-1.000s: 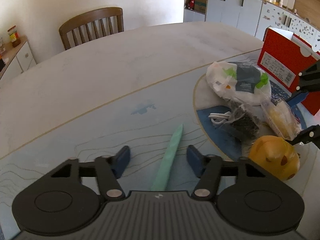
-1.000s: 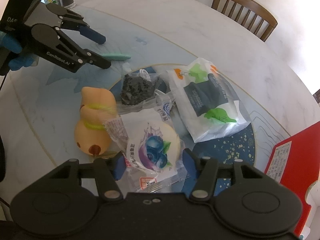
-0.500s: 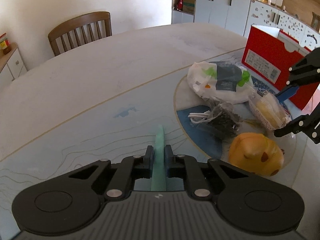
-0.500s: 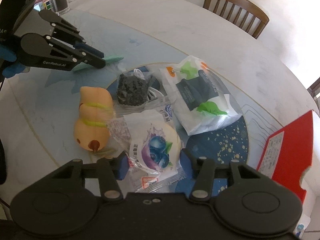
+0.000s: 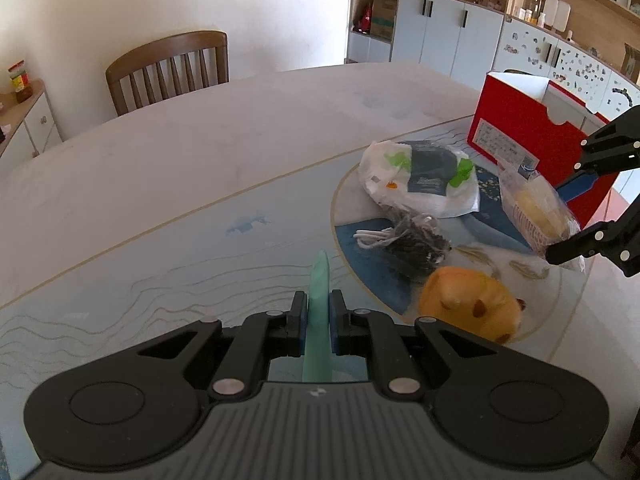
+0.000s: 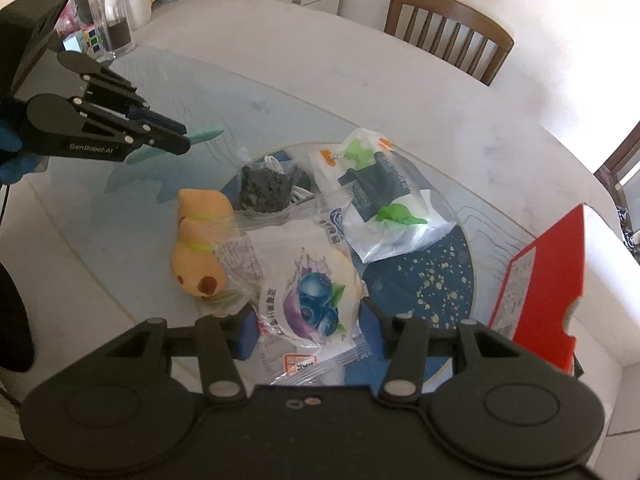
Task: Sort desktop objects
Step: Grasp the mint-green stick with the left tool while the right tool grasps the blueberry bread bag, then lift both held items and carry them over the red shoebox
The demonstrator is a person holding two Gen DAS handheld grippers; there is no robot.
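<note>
My left gripper (image 5: 318, 322) is shut on a long mint-green stick (image 5: 319, 280) and holds it above the glass table top; the stick also shows in the right wrist view (image 6: 206, 135). My right gripper (image 6: 306, 330) is shut on a blueberry bread packet (image 6: 308, 292), which is lifted off the table; the packet also shows in the left wrist view (image 5: 534, 210). An orange duck toy (image 6: 200, 246), a black mesh pouch (image 6: 266, 188) and a white bag with green marks (image 6: 384, 196) lie on the round blue mat.
A red box (image 5: 532, 140) stands open at the right of the mat (image 6: 424, 284). A wooden chair (image 5: 170, 68) stands at the far side of the table. A clear jar (image 6: 110, 20) and small items stand on the table behind the left gripper.
My left gripper has shut on the green stick and lifted it. My right gripper has lifted the bread packet up and back from the mat.
</note>
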